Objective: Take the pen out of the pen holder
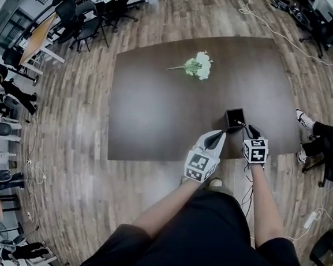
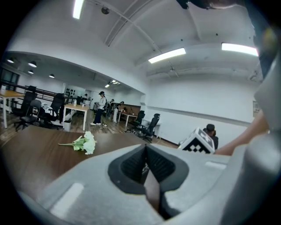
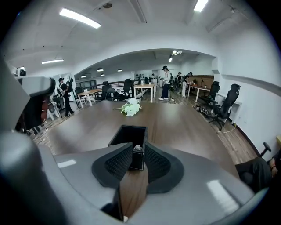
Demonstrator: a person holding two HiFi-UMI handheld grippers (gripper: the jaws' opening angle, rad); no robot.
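A black square pen holder point(image 1: 235, 118) stands near the front right of the dark brown table point(image 1: 158, 100). In the right gripper view the pen holder point(image 3: 127, 136) is just past the jaws. A pen point(image 3: 138, 147) with a silvery end leans out of its near corner. My right gripper point(image 3: 137, 152) is shut on that end. In the head view the pen point(image 1: 241, 125) is a thin line from the holder to my right gripper point(image 1: 249, 130). My left gripper point(image 1: 215, 139) is shut and holds nothing, left of the holder and above the table's front edge; its pads point(image 2: 145, 151) meet.
A bunch of white-green flowers point(image 1: 198, 65) lies far back on the table, the same flowers point(image 3: 131, 107) showing beyond the holder. A seated person's legs and shoes point(image 1: 304, 119) are off the table's right end. Office chairs point(image 1: 86, 21) and desks stand farther off.
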